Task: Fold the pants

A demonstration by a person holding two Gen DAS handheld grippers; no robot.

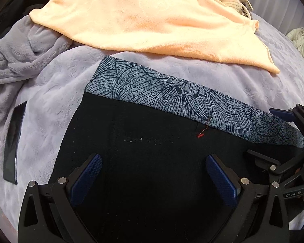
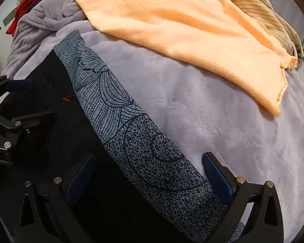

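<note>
Black pants (image 1: 131,151) with a blue-grey patterned waistband (image 1: 182,97) lie flat on a lavender fleece blanket (image 1: 50,93). My left gripper (image 1: 153,160) hovers open over the black cloth, nothing between its blue pads. The right gripper (image 1: 281,133) shows at the right edge of the left wrist view, by the waistband's end. In the right wrist view the right gripper (image 2: 149,158) stands open, straddling the waistband (image 2: 131,125), one pad over the black pants (image 2: 56,141) and one over the blanket (image 2: 223,121). The left gripper (image 2: 16,97) appears at that view's left edge.
A peach towel (image 1: 152,20) lies beyond the waistband, with a striped tan garment (image 2: 259,10) behind it. A dark phone-like slab (image 1: 12,141) rests on the blanket at left. Bunched grey fleece (image 1: 20,56) and a red cloth (image 2: 30,2) sit at the far left.
</note>
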